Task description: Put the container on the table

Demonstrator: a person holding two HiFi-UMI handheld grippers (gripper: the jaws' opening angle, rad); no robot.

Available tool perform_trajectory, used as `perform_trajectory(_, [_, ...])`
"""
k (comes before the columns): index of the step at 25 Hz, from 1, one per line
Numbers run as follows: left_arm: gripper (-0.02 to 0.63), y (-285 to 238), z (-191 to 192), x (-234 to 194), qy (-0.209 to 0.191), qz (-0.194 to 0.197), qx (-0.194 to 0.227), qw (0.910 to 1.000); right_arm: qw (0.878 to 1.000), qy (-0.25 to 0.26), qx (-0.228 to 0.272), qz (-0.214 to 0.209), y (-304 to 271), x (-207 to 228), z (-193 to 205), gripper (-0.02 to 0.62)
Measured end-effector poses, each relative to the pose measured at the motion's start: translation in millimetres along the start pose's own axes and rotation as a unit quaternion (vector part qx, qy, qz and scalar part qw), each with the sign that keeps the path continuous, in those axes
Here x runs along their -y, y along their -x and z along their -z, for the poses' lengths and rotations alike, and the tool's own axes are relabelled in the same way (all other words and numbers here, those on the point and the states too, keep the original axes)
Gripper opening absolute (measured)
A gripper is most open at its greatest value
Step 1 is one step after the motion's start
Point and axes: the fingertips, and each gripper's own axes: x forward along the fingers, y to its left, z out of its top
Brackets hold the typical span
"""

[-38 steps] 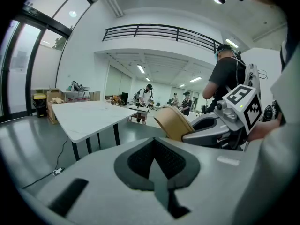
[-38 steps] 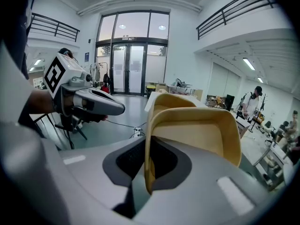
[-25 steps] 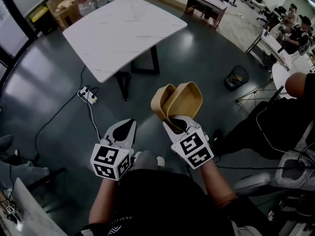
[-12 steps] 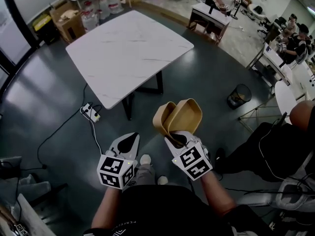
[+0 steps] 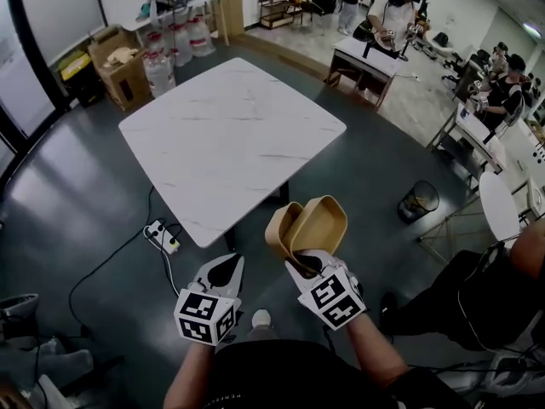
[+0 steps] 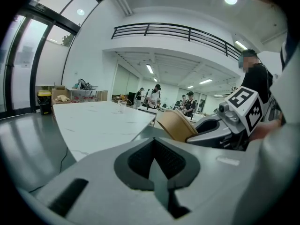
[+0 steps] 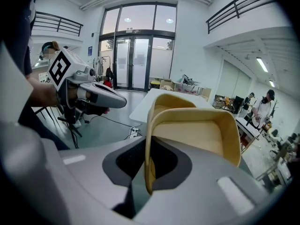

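Though the head view hides the grip, I see my right tool [image 7: 146, 170] clamped on the container [image 7: 197, 137] rim in its own view; left tool [image 6: 155, 172] pressed together.

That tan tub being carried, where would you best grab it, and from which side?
By its thin side wall at the rim, coming over the open edge so one jaw goes inside, one outside. The tan container looks too broad to span, but its wall is thin. The right tool pinches it just so.
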Motion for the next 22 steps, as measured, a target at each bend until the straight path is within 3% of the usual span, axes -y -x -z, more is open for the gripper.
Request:
perform_trajectory(10, [-0.005,-14.5,-10.4,-50.9,-0.003,0.007,-0.012,0.9999,1.000,-0.003,-0.005,0.013,-46.6,14.9,-28.4,0.029])
perform_trajectory(22, [-0.005,-42.9,-36.2,-67.5,-0.001,0.028,0.004,0.9996,0.999,0.029,-0.011,0.014,-74.2,36.8,-63.4,0.029])
